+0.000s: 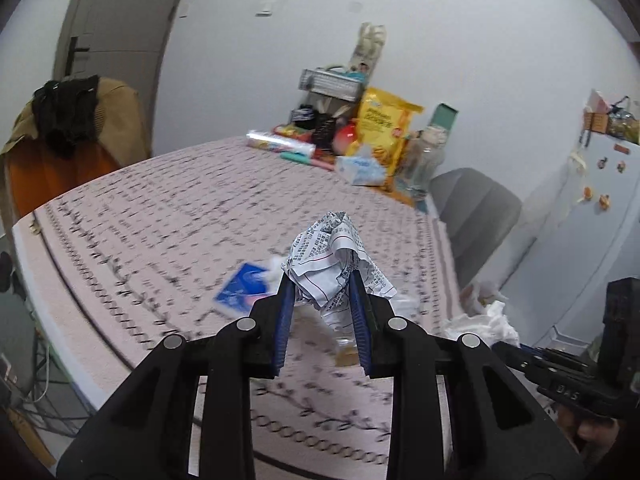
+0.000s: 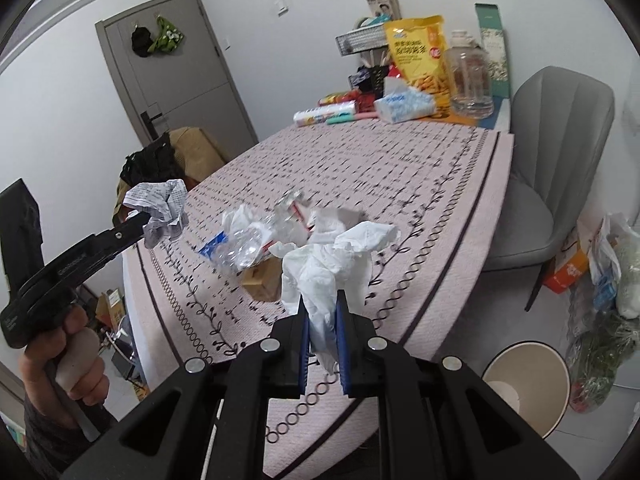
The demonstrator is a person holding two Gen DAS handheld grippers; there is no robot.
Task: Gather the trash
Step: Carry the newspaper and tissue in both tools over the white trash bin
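Observation:
My left gripper (image 1: pixel 320 280) is shut on a crumpled ball of printed paper (image 1: pixel 332 256), held above the pink patterned tablecloth (image 1: pixel 160 220). The right wrist view shows that same paper (image 2: pixel 160 204) raised off the table's left edge. My right gripper (image 2: pixel 321 300) is shut on a wad of white tissue (image 2: pixel 332 256), also lifted over the table. On the cloth lies a pile of trash: a crushed clear bottle (image 2: pixel 244 248), a blue packet (image 2: pixel 212 246), a small cardboard box (image 2: pixel 262 280) and more tissue (image 2: pixel 240 216).
A beige waste bin (image 2: pixel 524 384) stands open on the floor, right of the table. A grey chair (image 2: pixel 560 160) and floor bags (image 2: pixel 608 280) are beside it. A yellow snack bag (image 2: pixel 418 56), tissue pack (image 2: pixel 404 106) and clear jar (image 2: pixel 470 76) crowd the far end.

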